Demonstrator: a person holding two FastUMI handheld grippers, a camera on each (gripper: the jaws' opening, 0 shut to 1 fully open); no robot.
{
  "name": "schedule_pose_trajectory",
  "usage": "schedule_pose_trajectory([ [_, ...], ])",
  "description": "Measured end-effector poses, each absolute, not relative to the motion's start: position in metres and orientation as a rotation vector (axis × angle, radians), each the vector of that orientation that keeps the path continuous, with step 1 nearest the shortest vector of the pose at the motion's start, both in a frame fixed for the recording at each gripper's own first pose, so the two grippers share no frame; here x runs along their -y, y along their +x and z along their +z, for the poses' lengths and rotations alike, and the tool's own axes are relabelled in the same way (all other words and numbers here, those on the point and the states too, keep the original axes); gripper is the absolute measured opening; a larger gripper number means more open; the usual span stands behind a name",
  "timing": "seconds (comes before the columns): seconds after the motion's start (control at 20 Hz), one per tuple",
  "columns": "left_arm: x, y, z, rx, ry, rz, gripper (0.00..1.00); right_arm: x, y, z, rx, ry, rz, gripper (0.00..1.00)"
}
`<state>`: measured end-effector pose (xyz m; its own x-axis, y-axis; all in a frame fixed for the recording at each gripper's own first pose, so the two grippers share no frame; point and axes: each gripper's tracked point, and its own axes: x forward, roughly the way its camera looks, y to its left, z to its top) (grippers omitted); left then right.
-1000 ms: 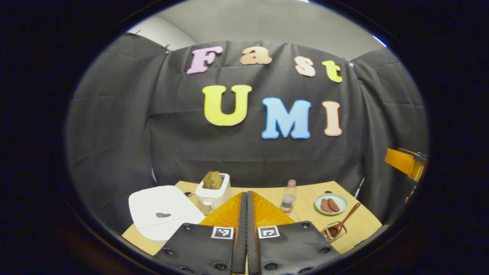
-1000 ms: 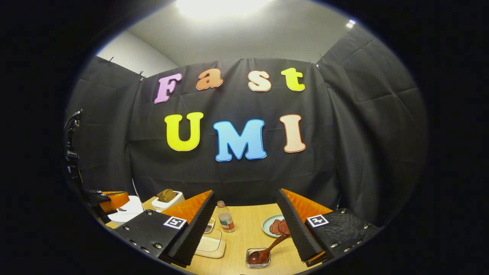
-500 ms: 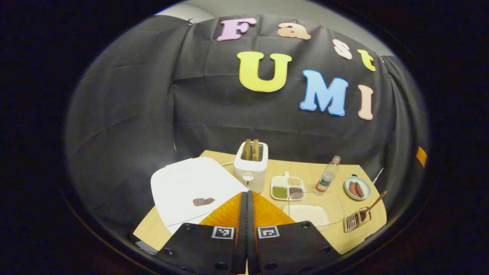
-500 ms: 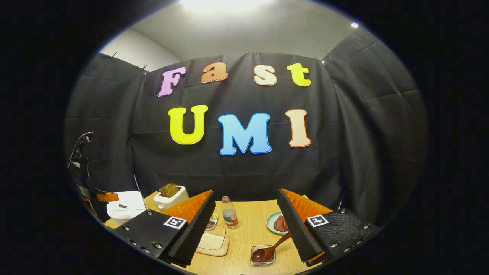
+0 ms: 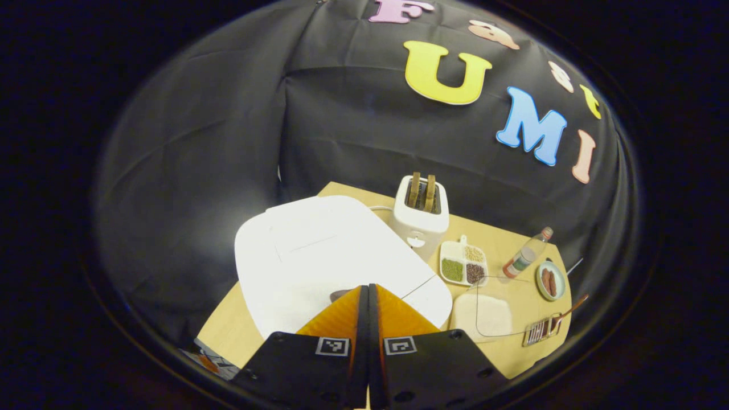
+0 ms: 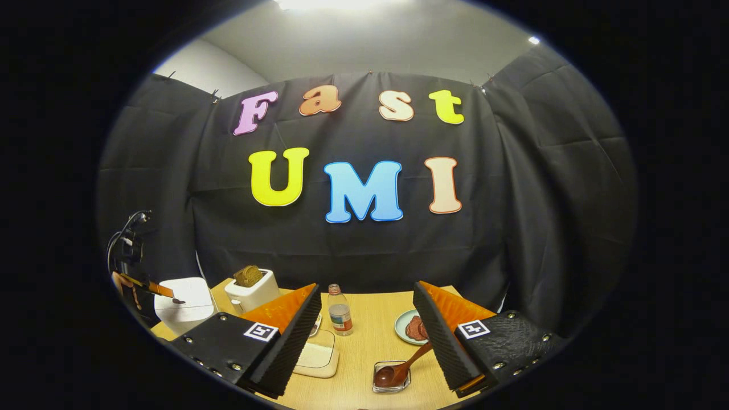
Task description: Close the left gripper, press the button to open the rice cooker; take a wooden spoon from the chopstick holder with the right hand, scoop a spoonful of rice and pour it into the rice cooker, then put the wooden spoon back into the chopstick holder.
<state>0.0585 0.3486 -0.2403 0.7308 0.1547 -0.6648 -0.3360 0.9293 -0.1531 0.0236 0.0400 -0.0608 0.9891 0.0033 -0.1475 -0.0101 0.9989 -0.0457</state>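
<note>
In the left gripper view the left tongs [image 5: 368,296] are pressed fully together with nothing between them, their tips over the near edge of the white cooker [image 5: 319,256], right at the dark button [image 5: 340,294] that peeks out just left of the tips; whether they touch it I cannot tell. The lid is down. Against half a second ago the camera has tipped downward and come closer: the cooker now sits large in the centre of the frame, and the button, then clear of the tips at lower left, is now half hidden behind them. The toaster [image 5: 421,213] stands behind the cooker, upper centre, with the divided dish [image 5: 465,264] to its right. The rice box [image 5: 488,314], bottle [image 5: 527,253], plate [image 5: 551,281] and holder [image 5: 539,332] with the spoon [image 5: 569,312] lie along the right of the worktop [image 5: 228,330].

In the right gripper view the right tongs [image 6: 367,324] stand wide apart and empty, low in the frame, hardly shifted from before. Between them, at bottom centre, the spoon [image 6: 400,371] leans in the holder [image 6: 392,380]. At far left the left tongs [image 6: 162,291] have dropped lower, their tips now at the cooker [image 6: 183,296] top.
</note>
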Motion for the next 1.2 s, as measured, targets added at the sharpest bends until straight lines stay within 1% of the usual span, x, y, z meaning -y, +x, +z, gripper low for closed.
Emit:
schedule_pose_trajectory([
  [0.05,-0.346,0.061,-0.248,-0.716,-0.283,0.270,0.08,-0.040,0.024,-0.061,-0.152,-0.044,0.002,0.99],
  [0.1,-0.349,0.061,-0.255,-0.724,-0.281,0.276,0.08,-0.038,0.024,-0.062,-0.154,-0.043,-0.003,0.95],
  [0.15,-0.352,0.063,-0.261,-0.734,-0.275,0.282,0.08,-0.036,0.024,-0.062,-0.155,-0.042,-0.008,0.99],
  [0.3,-0.359,0.066,-0.264,-0.735,-0.258,0.299,0.09,-0.033,0.024,-0.064,-0.160,-0.045,-0.018,0.99],
  [0.4,-0.356,0.063,-0.271,-0.768,-0.273,0.311,0.09,-0.033,0.024,-0.066,-0.163,-0.046,-0.017,0.99],
  [0.6,-0.359,0.066,-0.261,-0.747,-0.267,0.318,0.11,-0.033,0.025,-0.066,-0.162,-0.038,-0.010,0.99],
  [0.7,-0.368,0.073,-0.237,-0.669,-0.211,0.360,0.08,-0.031,0.026,-0.062,-0.154,-0.046,-0.008,0.98],
  [0.85,-0.380,0.084,-0.180,-0.515,-0.092,0.420,0.09,-0.028,0.028,-0.061,-0.153,-0.038,-0.009,0.98],
  [0.9,-0.382,0.081,-0.157,-0.468,-0.070,0.434,0.10,-0.027,0.028,-0.062,-0.153,-0.036,-0.008,0.98],
  [0.95,-0.385,0.081,-0.133,-0.417,-0.060,0.452,0.13,-0.026,0.029,-0.061,-0.152,-0.037,-0.007,0.99],
  [1.0,-0.380,0.082,-0.115,-0.366,-0.071,0.436,0.15,-0.023,0.028,-0.061,-0.149,-0.037,-0.006,0.99],
  [1.05,-0.374,0.078,-0.098,-0.324,-0.080,0.437,0.30,-0.021,0.029,-0.060,-0.146,-0.038,-0.007,0.98],
  [1.1,-0.368,0.079,-0.086,-0.282,-0.091,0.421,0.43,-0.019,0.028,-0.059,-0.144,-0.038,-0.008,0.98],
  [1.15,-0.358,0.074,-0.074,-0.244,-0.095,0.408,0.64,-0.016,0.029,-0.059,-0.143,-0.036,-0.009,0.98],
  [1.2,-0.348,0.068,-0.059,-0.207,-0.089,0.400,0.77,-0.012,0.029,-0.060,-0.143,-0.033,-0.010,0.99],
])
